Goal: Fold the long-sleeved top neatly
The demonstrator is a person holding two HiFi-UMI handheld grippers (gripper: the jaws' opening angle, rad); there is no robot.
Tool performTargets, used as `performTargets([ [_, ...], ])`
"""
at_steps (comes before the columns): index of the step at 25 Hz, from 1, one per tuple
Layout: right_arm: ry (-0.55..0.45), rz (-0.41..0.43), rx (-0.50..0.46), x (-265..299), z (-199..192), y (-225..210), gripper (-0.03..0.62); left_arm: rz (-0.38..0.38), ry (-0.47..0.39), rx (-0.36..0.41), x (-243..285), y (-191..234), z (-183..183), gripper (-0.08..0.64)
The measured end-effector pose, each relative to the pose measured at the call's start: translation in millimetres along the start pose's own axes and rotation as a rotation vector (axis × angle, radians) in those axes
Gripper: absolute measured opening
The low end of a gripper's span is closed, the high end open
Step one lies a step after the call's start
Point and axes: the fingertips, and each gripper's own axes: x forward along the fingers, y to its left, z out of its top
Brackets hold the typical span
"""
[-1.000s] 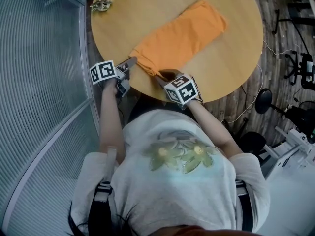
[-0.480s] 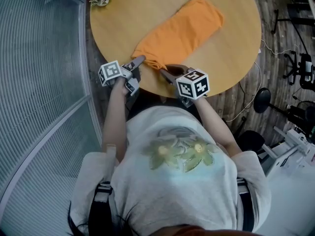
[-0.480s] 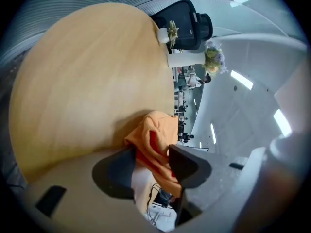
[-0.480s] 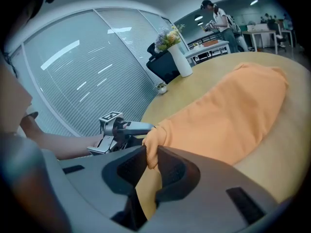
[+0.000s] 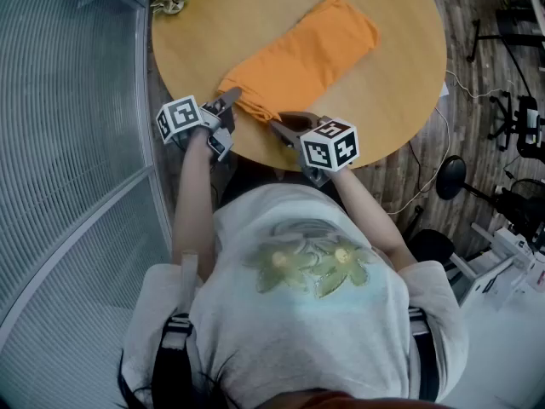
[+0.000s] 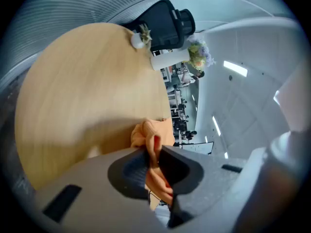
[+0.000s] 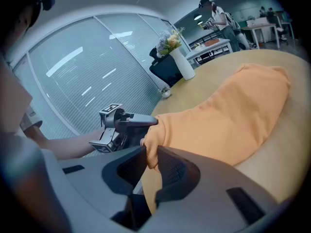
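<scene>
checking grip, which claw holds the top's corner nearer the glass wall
The left claw, closing on the orange top at its corner by the glass wall; the right claw grips the other.

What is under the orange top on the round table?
The wooden table shows beside the orange top; whatever lies beneath the cloth is covered and cannot be seen.

At ten o'clock on the round wooden table (image 5: 400, 66) lies a small trinket (image 5: 170, 2); a ribbed glass wall (image 5: 68, 100) stands at nine.
</scene>
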Motion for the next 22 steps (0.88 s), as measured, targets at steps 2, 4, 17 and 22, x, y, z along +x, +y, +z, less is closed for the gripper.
performTargets([
  [2, -0.025, 0.028, 0.019, -8, 8, 5, 0.077, 0.022, 0.019, 0.051, -4, -17, 3, 0.055],
  [4, -0.046, 0.053, 0.041, -14, 15, 7, 0.077, 0.04, 0.039, 0.065, -6, -25, 5, 0.057],
  [17, -0.229, 0.043, 0.124, -77, 95, -58, 0.077, 0.02, 0.107, 0.108, 69, -113, 39, 0.057],
  [22, -0.315, -0.013, 0.157, -109, 124, -98, 0.078, -0.03, 0.158, 0.136, 112, -151, 47, 0.057],
])
